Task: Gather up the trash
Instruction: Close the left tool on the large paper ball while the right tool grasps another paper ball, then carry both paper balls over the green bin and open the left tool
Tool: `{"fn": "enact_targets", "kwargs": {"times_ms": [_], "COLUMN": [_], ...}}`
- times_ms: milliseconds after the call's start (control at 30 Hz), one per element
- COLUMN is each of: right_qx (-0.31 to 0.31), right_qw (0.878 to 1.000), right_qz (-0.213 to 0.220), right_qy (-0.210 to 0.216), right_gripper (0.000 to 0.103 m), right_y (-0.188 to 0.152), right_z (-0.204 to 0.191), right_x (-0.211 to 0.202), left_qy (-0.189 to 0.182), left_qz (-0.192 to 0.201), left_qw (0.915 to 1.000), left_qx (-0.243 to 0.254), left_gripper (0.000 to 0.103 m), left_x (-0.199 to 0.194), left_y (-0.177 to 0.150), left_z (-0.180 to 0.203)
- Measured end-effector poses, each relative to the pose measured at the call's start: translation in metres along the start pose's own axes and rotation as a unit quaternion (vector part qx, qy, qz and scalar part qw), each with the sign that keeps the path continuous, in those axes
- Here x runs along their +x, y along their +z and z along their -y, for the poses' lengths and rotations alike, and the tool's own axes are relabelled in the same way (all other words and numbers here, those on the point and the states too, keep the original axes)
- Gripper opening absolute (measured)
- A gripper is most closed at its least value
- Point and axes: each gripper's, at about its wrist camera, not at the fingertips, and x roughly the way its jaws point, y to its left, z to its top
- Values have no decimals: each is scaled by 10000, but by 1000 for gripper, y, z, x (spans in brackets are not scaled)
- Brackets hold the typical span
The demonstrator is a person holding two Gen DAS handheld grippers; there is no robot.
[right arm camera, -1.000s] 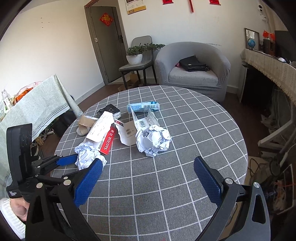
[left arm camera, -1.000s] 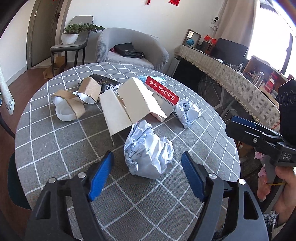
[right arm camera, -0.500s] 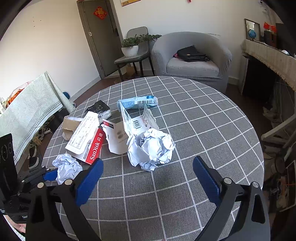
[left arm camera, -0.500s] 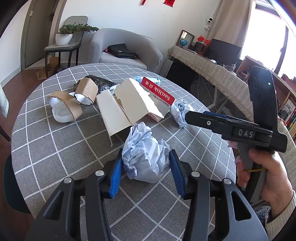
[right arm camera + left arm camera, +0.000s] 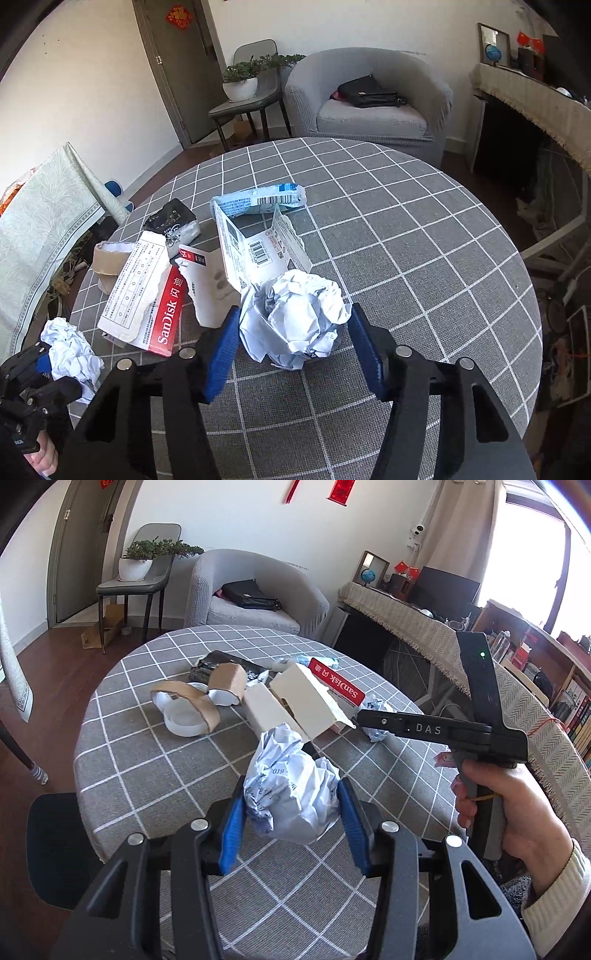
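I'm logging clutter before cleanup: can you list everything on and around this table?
Table: one, grey checked cloth, round, centre.
Crumpled paper balls: two, white; one in left tongs, one between right tongs.
SanDisk pack: one, red-white, left of carton.
Barcode carton: one, white, torn open, behind right tongs' ball.
Wrapper: one, blue-white, behind carton.
Black packet: one, beside the pack.
Paper cups: two, brown-white, torn, beside black packet.
Armchair: one, grey, behind table, black bag on it.
Potted plant: one, green, white pot, on chair.
Left tongs: blue pads, just closed on its ball.
Right tongs: blue pads, just closing, touching its ball.
Hand: one, gripping right tongs.
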Motion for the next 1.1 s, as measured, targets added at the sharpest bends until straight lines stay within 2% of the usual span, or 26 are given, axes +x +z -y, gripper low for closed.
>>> {"fn": "enact_targets", "kwargs": {"times_ms": [33,167,333,500,700,900,1100], "right_qx": [-13,116,118,-95,-501,-923,-1274], "right_qw": [10000,9994,9987,9980,9952,9893,9837], "right_qz": [-12,38,323,628,738,717,503], "right_qy": [-48,-335,-374,-75,414,874,1168], "right_gripper": [54,53,53,53,53,53,53], "right_y": [0,-3,1,10,20,25,26], "right_z": [-1,2,-10,-43,-101,-162,-216], "right_x": [-2,-17,-40,-55,-54,-47,-26], "left_qy": [35,281,600,1043,1517,1824,2049], "left_qz": [20,130,253,292,178,-3,-222], "left_qw": [10000,9995,9979,9941,9880,9820,9757], "left_qx": [-11,-23,-66,-52,-226,-490,-742], "left_gripper": [51,51,51,51,51,51,51], "left_x": [-4,-17,-35,-51,-62,-70,-72], "left_y": [1,6,8,5,-4,-18,-31], "left_z": [-3,-20,-42,-67,-107,-154,-195]}}
